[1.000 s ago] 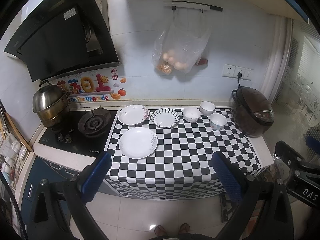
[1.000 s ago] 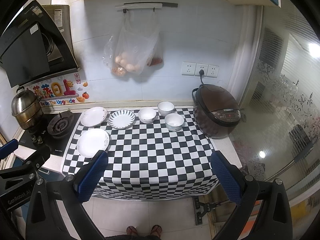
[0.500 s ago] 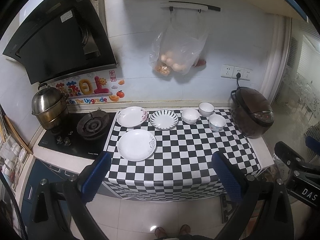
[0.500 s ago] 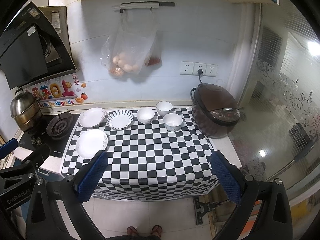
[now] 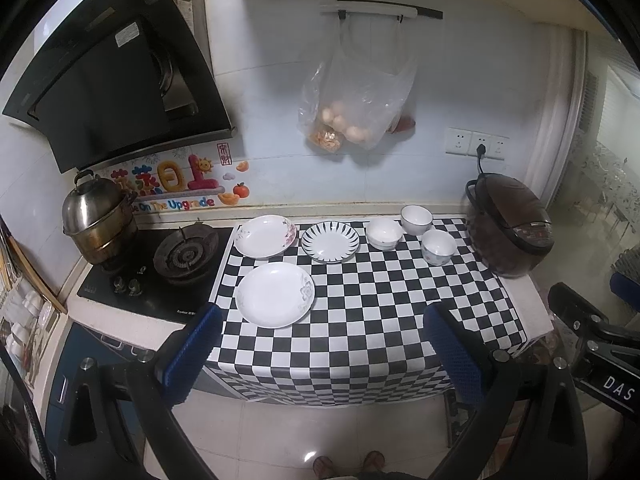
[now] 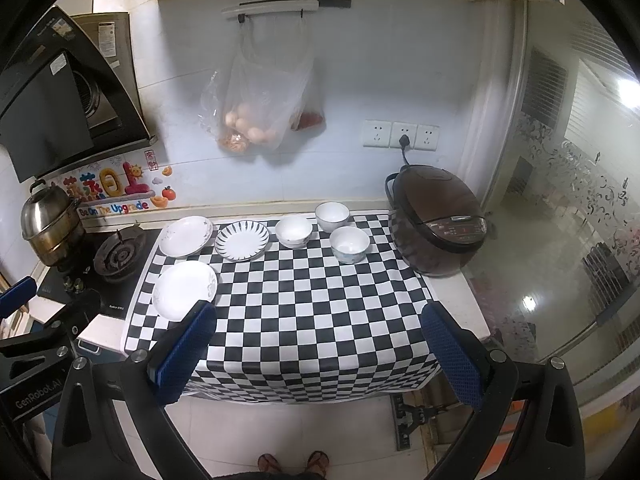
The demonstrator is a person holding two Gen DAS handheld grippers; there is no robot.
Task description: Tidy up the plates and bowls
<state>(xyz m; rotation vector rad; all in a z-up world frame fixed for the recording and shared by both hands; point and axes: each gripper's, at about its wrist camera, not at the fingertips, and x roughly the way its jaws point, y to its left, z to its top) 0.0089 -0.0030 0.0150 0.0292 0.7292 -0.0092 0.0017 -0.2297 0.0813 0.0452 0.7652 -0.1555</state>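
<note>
Both claws hang back from the tabletop [image 5: 536, 300], above the floor at its front edge: the left claw [image 5: 316, 354] and the right claw [image 6: 318, 356] each have their blue-padded fingers spread wide and hold nothing. On the black-and-white checkered cloth [image 5: 380, 312], 3 plates sit toward the left end: a plain white plate with a grey flower [image 5: 275, 294] near the front-left, a white plate with a red floral rim [image 5: 265, 236] at the back-left corner, and just beside it a white plate with dark radiating stripes [image 5: 330, 241]. 3 white bowls cluster along the back edge to the right: a low bowl [image 5: 384, 233], a taller bowl [image 5: 416, 219] behind it, and a patterned bowl [image 5: 439, 246] nearest the brown rice cooker [image 5: 508, 230] at the right end.
</note>
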